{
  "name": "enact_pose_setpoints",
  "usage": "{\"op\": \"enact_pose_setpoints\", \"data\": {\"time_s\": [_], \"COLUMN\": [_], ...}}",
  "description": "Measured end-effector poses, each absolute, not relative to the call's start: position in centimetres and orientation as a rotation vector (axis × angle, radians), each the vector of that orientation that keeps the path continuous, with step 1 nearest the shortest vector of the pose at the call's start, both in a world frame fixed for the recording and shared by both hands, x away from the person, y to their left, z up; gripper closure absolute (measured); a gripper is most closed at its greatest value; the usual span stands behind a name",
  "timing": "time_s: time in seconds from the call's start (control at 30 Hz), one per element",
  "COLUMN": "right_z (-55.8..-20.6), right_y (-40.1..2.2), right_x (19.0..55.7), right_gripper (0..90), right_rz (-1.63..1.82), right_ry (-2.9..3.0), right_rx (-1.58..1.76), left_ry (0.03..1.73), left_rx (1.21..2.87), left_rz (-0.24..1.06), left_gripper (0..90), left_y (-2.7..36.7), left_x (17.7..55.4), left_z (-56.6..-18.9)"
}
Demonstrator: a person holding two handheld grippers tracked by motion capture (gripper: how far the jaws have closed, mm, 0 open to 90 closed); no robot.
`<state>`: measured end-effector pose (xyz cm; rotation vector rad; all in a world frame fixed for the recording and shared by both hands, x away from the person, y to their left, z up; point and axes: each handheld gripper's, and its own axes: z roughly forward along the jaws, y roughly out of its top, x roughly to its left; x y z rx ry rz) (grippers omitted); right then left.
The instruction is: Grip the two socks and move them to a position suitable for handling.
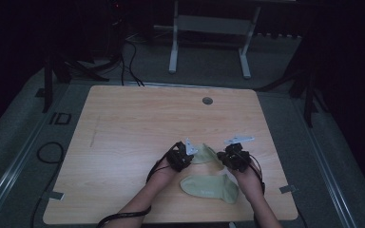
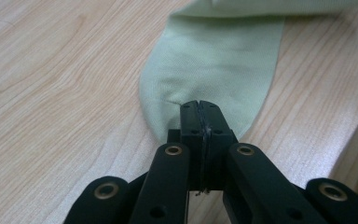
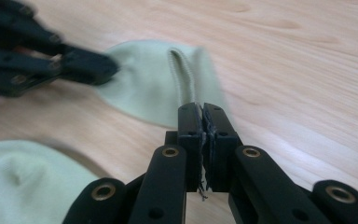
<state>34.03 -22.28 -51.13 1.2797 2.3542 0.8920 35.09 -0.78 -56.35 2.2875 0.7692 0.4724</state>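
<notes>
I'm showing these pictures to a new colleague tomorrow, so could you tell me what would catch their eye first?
Two pale green socks on the wooden table near its front edge. Both grippers are shut on the farther sock, the left gripper at one end and the right gripper at the other. The nearer sock lies flat between the person's hands.

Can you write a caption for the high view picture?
Both tongs pinch one pale green sock; another sock lies nearer.

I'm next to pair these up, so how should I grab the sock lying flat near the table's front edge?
Take the near sock by its cuff, the wide straight end at its right, coming from above on that side. It lies flat and limp, so a pinch at the cuff's edge lifts it cleanly. Both grippers are now shut on the far sock.
</notes>
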Motion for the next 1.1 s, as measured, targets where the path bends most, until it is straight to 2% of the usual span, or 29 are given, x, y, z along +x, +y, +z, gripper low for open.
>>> {"op": "enact_pose_setpoints", "data": {"time_s": [0.33,0.7,0.8,0.93,1.0,1.1], "right_z": [-51.2,-53.4,-54.0,-53.9,-53.7,-53.3], "right_y": [-27.2,-29.3,-29.2,-29.3,-29.3,-29.3], "right_x": [34.9,35.7,35.9,35.9,35.8,35.6], "right_gripper": [86.5,85.0,72.1,58.7,55.0,52.3], "right_rz": [0.880,0.840,0.758,0.781,0.790,0.823], "right_ry": [2.270,2.281,2.269,2.298,2.310,2.320], "right_rx": [1.410,1.518,1.505,1.495,1.486,1.486], "left_ry": [0.736,0.737,0.727,0.739,0.744,0.734], "left_rx": [2.297,2.309,2.330,2.340,2.337,2.349], "left_rz": [0.499,0.491,0.493,0.459,0.421,0.410], "left_gripper": [88.6,85.6,82.6,71.3,67.8,67.9], "left_y": [-0.9,-1.0,-1.2,-1.4,-1.4,-1.5], "left_x": [35.1,35.6,35.8,35.6,35.4,34.9], "left_z": [-56.4,-56.3,-56.1,-55.8,-55.7,-55.7]}}
